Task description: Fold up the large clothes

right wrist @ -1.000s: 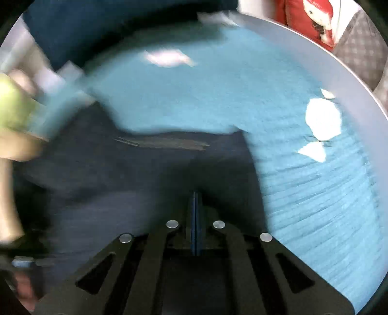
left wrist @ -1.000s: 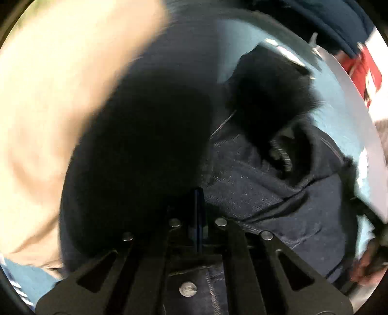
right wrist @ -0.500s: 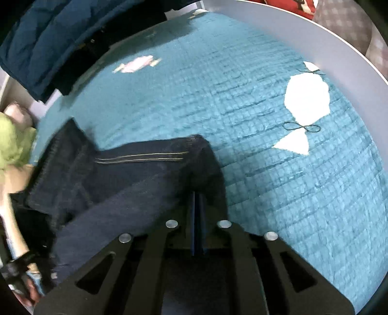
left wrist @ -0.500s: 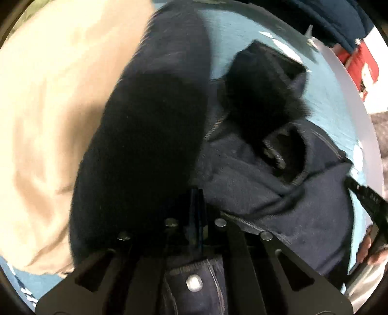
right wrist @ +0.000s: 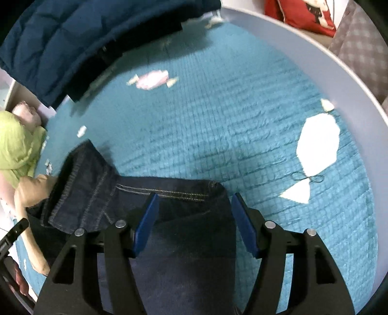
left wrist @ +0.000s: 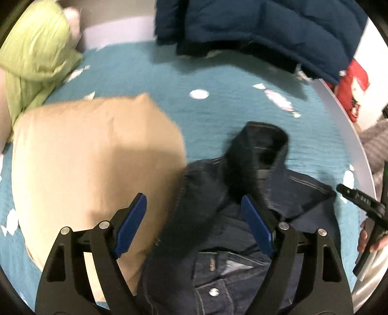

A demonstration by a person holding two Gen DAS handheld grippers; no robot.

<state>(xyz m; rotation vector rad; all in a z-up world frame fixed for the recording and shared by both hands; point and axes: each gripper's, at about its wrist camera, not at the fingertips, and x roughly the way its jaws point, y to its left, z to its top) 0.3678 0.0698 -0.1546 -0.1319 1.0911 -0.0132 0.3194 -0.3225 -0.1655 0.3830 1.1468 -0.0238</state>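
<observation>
Dark blue jeans [left wrist: 218,218] lie bunched on the teal quilted bed [left wrist: 230,114], waistband button near the bottom of the left wrist view and a leg end curled up behind. My left gripper [left wrist: 194,213] is open, its jaws wide apart over the jeans, holding nothing. In the right wrist view the jeans [right wrist: 174,232] lie folded over, stitched seam across. My right gripper [right wrist: 194,215] is open above that fold, holding nothing.
A beige pillow-like fabric [left wrist: 92,164] lies left of the jeans. A green garment [left wrist: 36,53] is at the far left. A navy padded jacket [left wrist: 266,29] lies at the bed's far side. The pale bed edge [right wrist: 315,60] curves at right; red cushion [right wrist: 300,12] beyond.
Both grippers were shut on the jeans and have opened, letting the denim drop onto the bed. Both have pulled back, showing more of the bed.
</observation>
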